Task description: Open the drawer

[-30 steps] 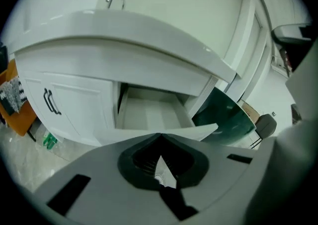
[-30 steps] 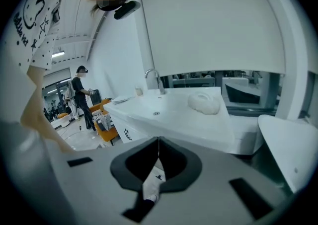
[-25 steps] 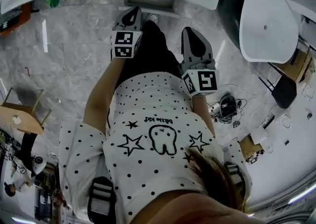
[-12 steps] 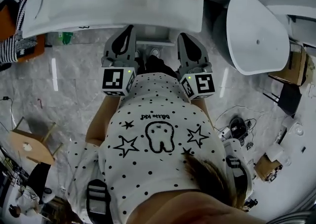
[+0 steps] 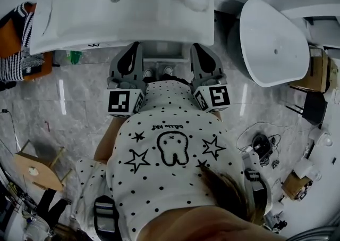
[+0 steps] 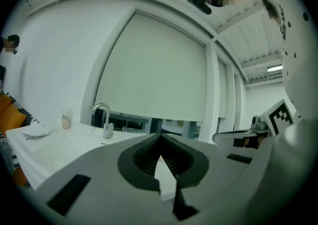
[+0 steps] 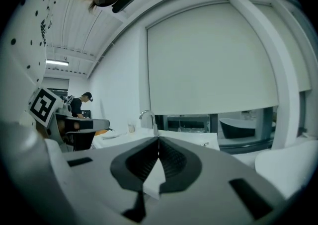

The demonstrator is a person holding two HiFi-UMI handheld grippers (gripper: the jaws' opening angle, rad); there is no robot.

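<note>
Now: both grippers raised to the counter's front edge, drawer untouched.

Compared with a second ago, the left gripper (image 5: 135,47) and right gripper (image 5: 196,48) stand higher, both tips just below the front edge of the washbasin counter (image 5: 133,16), which fills more of the head view. This reads as the approach stage only. Each gripper view shows its jaws pressed together with nothing between them, so they must spread before any grasp. The drawer is not clearly shown. It is judged to sit in the pale cabinet face (image 5: 164,51) under the front edge, between the grippers, and no handle is visible. Left of the left gripper lies open floor (image 5: 79,91), with a stool (image 5: 33,168) well apart. Right of the right gripper, the bathtub (image 5: 273,43) near the counter's right corner limits sideways travel.
</note>
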